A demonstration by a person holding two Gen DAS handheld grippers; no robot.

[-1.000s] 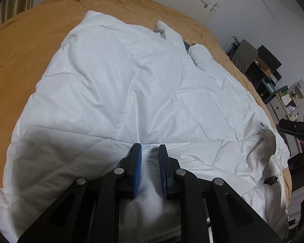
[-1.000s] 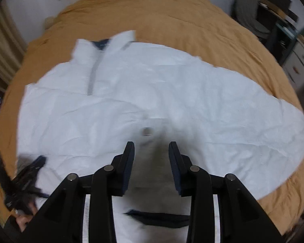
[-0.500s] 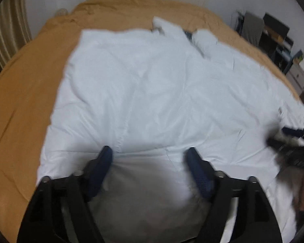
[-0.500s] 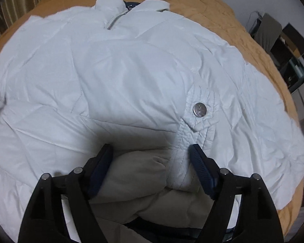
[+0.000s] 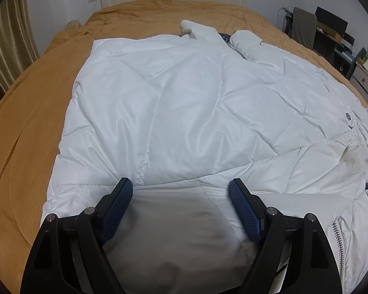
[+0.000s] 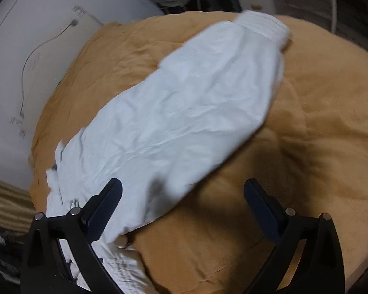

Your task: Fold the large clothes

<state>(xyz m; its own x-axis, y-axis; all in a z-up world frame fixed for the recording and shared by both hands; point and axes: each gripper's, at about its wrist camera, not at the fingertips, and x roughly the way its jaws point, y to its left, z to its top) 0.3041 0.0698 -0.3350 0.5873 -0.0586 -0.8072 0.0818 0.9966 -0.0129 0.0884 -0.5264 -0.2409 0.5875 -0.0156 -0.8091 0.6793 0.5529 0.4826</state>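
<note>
**A:** Where did things stand, biggest first?

**B:** The mustard-orange corduroy bedspread (image 5: 24, 132) covered everything, and the white quilted puffer jacket (image 5: 184, 103) lay spread across it, collar toward twelve o'clock by the headboard. My left gripper (image 5: 181, 193) hung over the hem at six o'clock, its blue pads wide apart, nothing pinched, only a soft bulge of hem fabric lying loose between them. My right gripper (image 6: 182, 196) was off at the jacket's long white crinkled sleeve (image 6: 184, 112), which ran out over the bedspread toward one o'clock, ending in a ribbed cuff (image 6: 265, 27). Those jaws were opening, nearly as wide as they go, with the sleeve's lower edge and bare bedspread between them, gripping nothing.

**A:** What worried you?

**B:** Mostly the bulk. I judged the padding springy, so any fold over the body could puff back open once released. The shell looked slick, and a shallow pinch might have slid off mid-lift.

**A:** And the sleeve?

**B:** The right view was smeared, so I couldn't place the edge exactly. Closing there, I might have caught bedspread along with sleeve and dragged the cover, skewing the jacket.

**A:** Anything smaller?

**B:** The metal snap button (image 5: 348, 116) at three o'clock and the zipper (image 5: 337, 235) near five; either could snag a pad.
</note>
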